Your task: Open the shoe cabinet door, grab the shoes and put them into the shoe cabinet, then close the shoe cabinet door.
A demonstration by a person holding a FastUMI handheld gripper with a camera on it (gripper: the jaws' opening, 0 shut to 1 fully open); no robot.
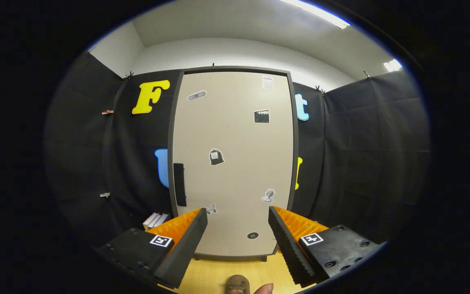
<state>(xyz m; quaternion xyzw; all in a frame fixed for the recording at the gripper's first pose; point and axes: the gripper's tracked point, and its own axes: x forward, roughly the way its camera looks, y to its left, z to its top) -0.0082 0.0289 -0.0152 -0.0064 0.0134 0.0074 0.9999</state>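
Facing the closed shoe cabinet door (233, 163), the gripper (238, 216) is held level, jaws spread wide and empty; below them sits what may be a shoe (238, 283) on the floor (210, 273).

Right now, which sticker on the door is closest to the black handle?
The butterfly-shaped sticker, just below and right of the handle on the cabinet door. Others sit farther off. The open gripper holds nothing.
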